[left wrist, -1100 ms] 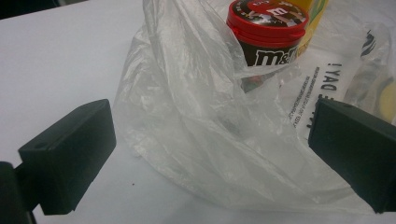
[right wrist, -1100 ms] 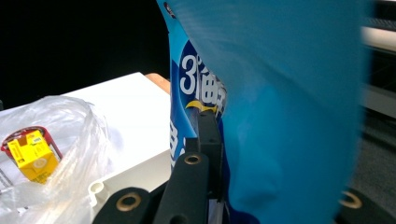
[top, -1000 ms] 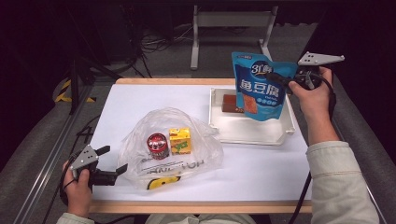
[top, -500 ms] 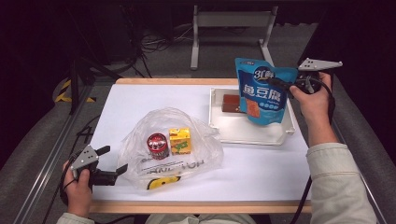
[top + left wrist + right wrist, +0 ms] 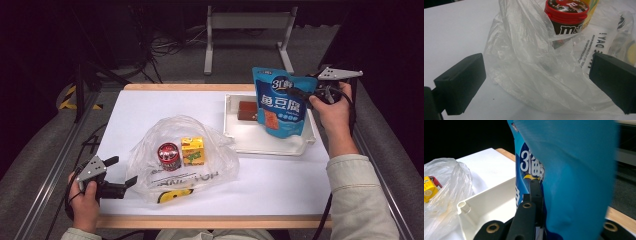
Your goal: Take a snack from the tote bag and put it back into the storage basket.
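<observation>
A blue snack pouch [image 5: 282, 102] hangs upright over the white tray [image 5: 270, 147], with my right gripper [image 5: 296, 93] shut on its upper right edge. In the right gripper view the pouch [image 5: 574, 170] covers one jaw, and the right gripper [image 5: 540, 195] pinches it above the tray [image 5: 486, 202]. A brown block [image 5: 246, 110] lies in the tray's far part. My left gripper [image 5: 122, 171] rests open at the table's front left, beside a clear plastic bag [image 5: 182, 160]. In the left gripper view the left gripper [image 5: 537, 80] has its jaws either side of the bag's edge [image 5: 524, 50] without pressing it.
Inside the plastic bag stand a red-lidded candy can [image 5: 169, 156] and a yellow drink carton [image 5: 193, 151]. The can [image 5: 566, 17] is close ahead of the left jaws. Bare white tabletop [image 5: 160, 107] lies behind the bag. A metal stand [image 5: 247, 22] is beyond the table.
My right hand has lowered the blue pouch a little toward the tray. The left hand, the plastic bag and its contents have stayed where they were.
</observation>
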Tool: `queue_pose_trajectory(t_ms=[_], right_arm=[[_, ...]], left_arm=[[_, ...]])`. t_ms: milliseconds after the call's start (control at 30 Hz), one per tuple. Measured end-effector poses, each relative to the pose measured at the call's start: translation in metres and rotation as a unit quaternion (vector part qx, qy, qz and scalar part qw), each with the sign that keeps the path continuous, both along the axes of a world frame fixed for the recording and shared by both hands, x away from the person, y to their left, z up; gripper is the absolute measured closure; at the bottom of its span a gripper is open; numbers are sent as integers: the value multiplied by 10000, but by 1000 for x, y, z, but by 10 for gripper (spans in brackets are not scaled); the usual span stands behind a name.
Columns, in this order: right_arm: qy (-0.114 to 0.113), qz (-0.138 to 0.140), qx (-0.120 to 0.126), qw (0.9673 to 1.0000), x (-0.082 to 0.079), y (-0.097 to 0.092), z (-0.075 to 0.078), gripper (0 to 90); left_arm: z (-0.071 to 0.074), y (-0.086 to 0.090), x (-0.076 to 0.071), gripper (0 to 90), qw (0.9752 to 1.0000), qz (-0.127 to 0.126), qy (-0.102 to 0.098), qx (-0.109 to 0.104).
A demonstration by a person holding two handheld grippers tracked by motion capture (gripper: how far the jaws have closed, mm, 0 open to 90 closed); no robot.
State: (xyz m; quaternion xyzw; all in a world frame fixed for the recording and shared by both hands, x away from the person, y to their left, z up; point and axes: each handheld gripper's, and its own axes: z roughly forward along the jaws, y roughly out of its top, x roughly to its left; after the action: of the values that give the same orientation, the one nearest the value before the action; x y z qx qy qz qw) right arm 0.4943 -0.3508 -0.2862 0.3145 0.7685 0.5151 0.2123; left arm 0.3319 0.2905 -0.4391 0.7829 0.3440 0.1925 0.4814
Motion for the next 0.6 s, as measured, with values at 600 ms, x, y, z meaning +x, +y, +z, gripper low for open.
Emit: queue_pose_trajectory(t_ms=[600], right_arm=[[63, -26, 130, 9999, 1, -9, -8, 888]], left_arm=[[0, 0, 0, 14, 10000, -7, 5, -6]])
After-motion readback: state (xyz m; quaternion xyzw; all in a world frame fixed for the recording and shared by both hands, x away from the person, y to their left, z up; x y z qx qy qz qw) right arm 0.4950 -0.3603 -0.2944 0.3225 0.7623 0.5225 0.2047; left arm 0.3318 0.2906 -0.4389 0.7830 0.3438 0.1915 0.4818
